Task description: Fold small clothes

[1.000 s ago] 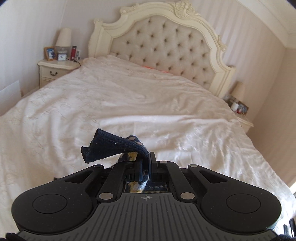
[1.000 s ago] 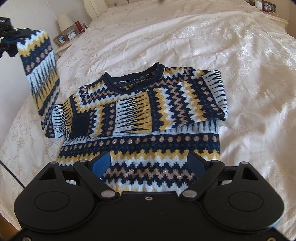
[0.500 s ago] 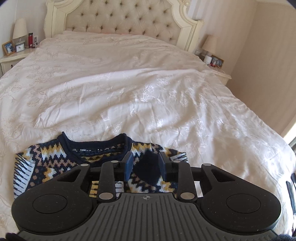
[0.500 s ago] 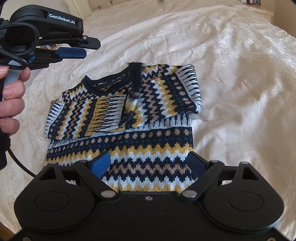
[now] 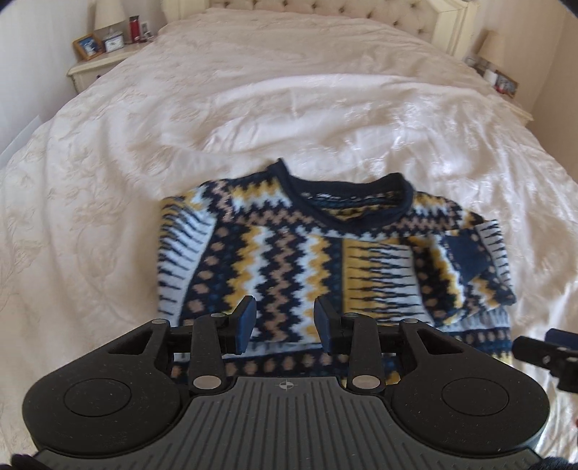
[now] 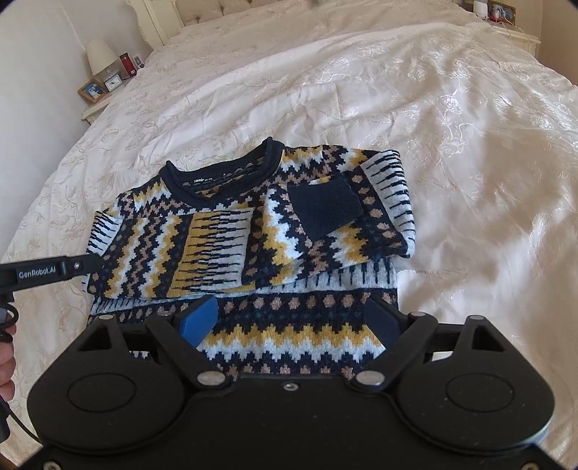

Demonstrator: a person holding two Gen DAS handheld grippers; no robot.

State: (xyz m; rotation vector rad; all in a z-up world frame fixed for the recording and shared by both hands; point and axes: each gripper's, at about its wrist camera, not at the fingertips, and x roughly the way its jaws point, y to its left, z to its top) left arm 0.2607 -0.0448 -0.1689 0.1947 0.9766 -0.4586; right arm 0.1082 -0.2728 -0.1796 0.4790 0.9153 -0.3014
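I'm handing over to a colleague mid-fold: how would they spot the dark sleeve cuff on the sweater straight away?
Find the cream bed, then the zigzag-patterned sweater lying flat on it, neckline toward the headboard. Both sleeves are folded across its chest; the cuff ends the upper sleeve, just below the neckline on the right-gripper side. It is the only plain navy patch amid the yellow, white and tan pattern.

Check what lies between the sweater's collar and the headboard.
Only bare white bedspread lies between the sweater collar and the headboard, seen in the left wrist view.
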